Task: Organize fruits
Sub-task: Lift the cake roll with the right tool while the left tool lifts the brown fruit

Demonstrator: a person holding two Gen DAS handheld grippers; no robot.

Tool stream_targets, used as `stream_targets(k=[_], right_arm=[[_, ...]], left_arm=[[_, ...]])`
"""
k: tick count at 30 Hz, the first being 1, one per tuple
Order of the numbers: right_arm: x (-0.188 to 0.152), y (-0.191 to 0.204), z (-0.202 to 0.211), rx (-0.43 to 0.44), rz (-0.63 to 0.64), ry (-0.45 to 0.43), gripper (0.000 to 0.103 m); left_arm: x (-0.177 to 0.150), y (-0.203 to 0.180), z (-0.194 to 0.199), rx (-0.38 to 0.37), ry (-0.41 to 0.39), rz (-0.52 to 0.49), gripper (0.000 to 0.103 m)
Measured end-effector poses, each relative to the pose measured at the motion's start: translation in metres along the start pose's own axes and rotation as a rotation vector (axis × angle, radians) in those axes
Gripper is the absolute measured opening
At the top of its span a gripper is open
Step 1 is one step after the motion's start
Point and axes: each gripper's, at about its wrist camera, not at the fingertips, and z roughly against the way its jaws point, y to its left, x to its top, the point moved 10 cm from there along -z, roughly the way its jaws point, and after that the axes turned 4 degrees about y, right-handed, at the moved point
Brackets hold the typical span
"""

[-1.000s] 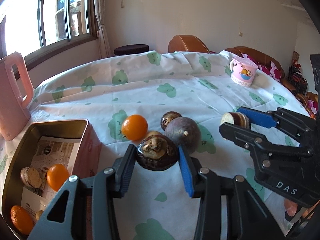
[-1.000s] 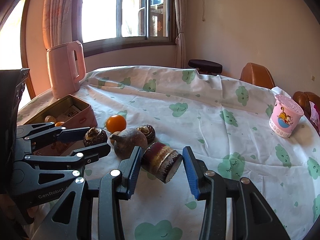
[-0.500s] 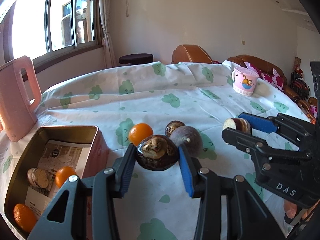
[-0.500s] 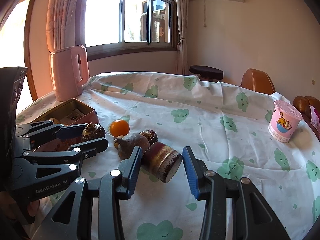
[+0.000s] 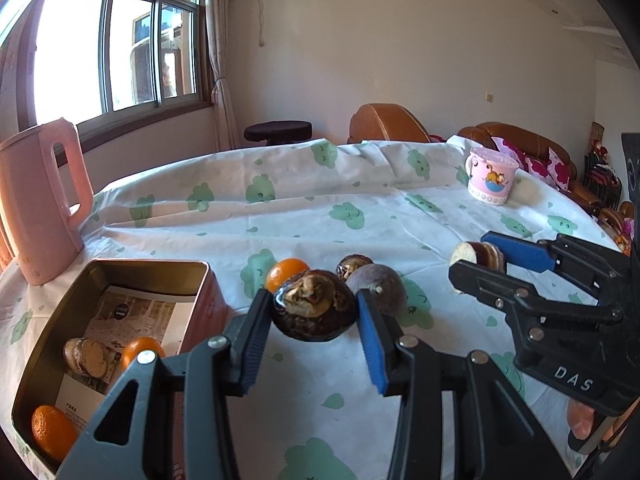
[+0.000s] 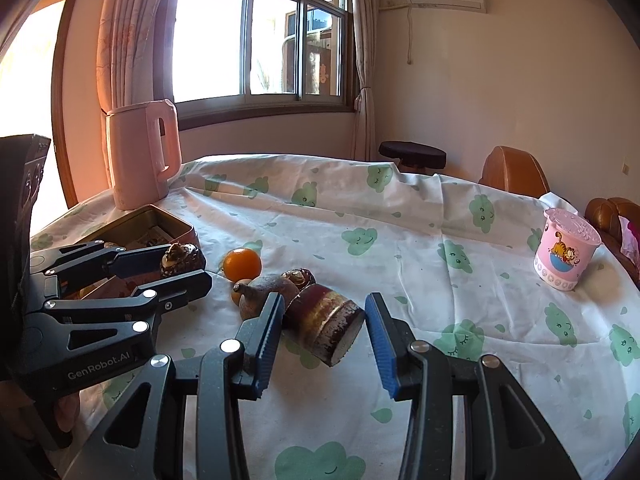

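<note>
Item under handling: a dark brown, knobbly round fruit point(image 5: 314, 310), pinched between the two blue-padded fingers of the left gripper point(image 5: 312, 320) and held clear of the tabletop point(image 5: 360, 184). It sits just right of the open metal tin point(image 5: 148, 268) and in front of the loose fruit group. In the right wrist view the same fruit point(image 6: 180, 258) shows between the left gripper's fingers, close to the tin's right wall point(image 6: 176, 226).

Second item: a cut cylindrical piece point(image 6: 326, 322), dark red-brown skin with a pale flat face, pinched in the right gripper point(image 6: 324, 328). The left finger pad presses on it; contact at the right pad cannot be confirmed. In the left wrist view this piece point(image 5: 476, 254) appears between the right gripper's fingers point(image 5: 480, 258), raised above the cloth.

Loose on the tabletop: an orange point(image 5: 286, 274), a small dark fruit point(image 5: 354, 266) and a dull purple round fruit point(image 5: 376, 288), grouped close together, the last two touching or nearly so.

Tin contents: printed paper point(image 5: 132, 320) lining the floor, a pale sliced piece point(image 5: 86, 356), one orange point(image 5: 142, 352) beside it, and another orange point(image 5: 52, 432) in the near corner.

Surroundings: a pink kettle point(image 5: 40, 208) stands upright behind the tin; a pink cartoon-printed cup point(image 5: 490, 180) stands well apart at the far right. The cloth is white with green cloud prints.
</note>
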Motion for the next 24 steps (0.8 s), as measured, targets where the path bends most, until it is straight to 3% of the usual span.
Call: stream_targets(k=[24], right_arm=[[0.003, 0.0, 0.012, -0.008, -0.004, -0.062, 0.044]], left_arm=[[0.005, 0.005, 0.016, 0.011, -0.079, 0.014, 0.044]])
